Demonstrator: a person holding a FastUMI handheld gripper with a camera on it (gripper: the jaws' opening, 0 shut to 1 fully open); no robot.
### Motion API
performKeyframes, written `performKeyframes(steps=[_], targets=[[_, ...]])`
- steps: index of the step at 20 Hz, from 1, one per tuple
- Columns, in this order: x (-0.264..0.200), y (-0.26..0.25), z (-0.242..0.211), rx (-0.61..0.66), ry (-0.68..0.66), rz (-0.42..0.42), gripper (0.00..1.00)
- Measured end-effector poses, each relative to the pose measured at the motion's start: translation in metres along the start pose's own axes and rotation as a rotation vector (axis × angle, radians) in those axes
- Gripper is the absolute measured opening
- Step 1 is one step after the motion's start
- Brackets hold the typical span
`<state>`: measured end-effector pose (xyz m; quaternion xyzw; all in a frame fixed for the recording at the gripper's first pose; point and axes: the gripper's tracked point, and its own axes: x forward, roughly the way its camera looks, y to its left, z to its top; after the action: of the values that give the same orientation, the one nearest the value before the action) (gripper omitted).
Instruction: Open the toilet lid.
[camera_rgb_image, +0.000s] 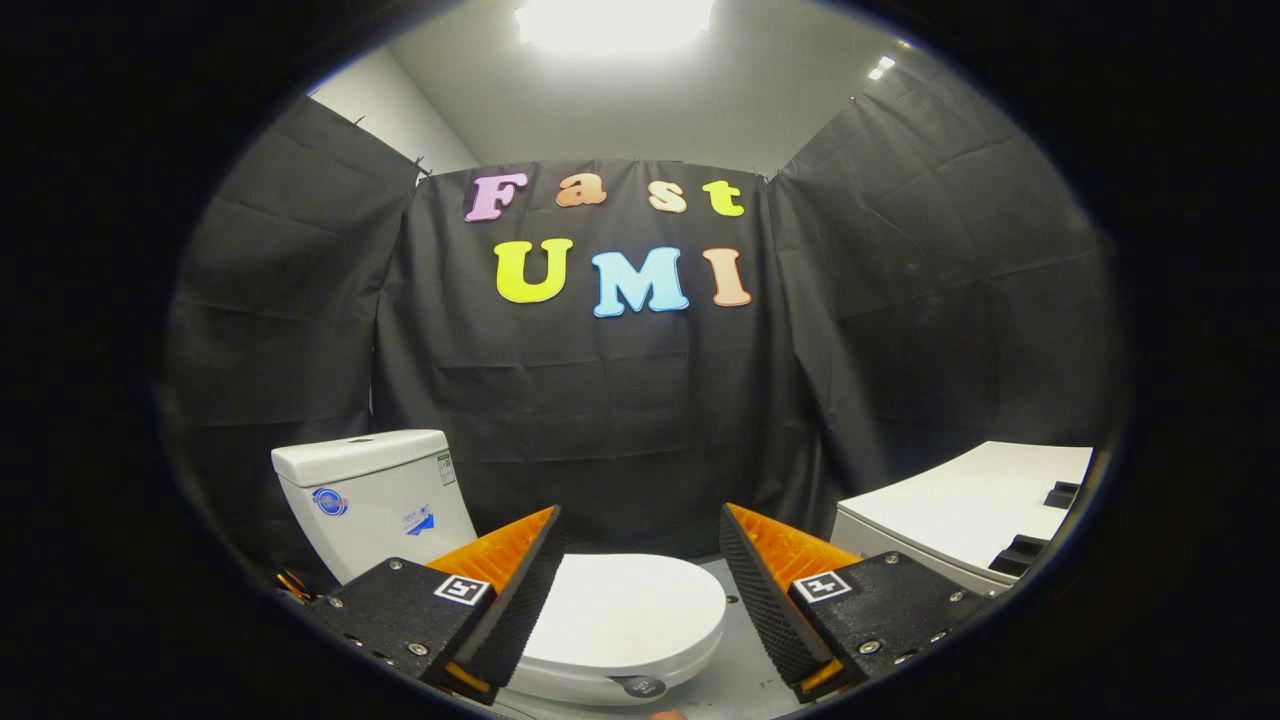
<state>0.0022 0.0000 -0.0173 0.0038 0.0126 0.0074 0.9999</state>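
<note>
A white toilet stands on the floor with its lid (625, 610) lying flat and closed over the bowl. Its white tank (372, 495) rises behind and to the left of the lid. My gripper (640, 530) is open, the two fingers spread wide above the lid with nothing between them. The left finger (520, 590) overlaps the lid's left side in the view, while the right finger (765, 590) sits past the lid's right edge. A small dark round fitting (642, 686) shows at the toilet's near rim.
A white flat-topped unit (965, 515) with dark blocks on it stands to the right of the toilet. Grey floor (745, 660) shows between the toilet and that unit. Black cloth walls close the booth behind and on both sides.
</note>
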Motion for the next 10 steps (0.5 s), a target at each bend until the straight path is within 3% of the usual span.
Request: performKeyframes(steps=[5, 10], targets=[[0.006, 0.005, -0.005, 0.017, -0.009, 0.035, 0.94], [0.02, 0.002, -0.026, 0.114, 0.028, 0.088, 0.94]])
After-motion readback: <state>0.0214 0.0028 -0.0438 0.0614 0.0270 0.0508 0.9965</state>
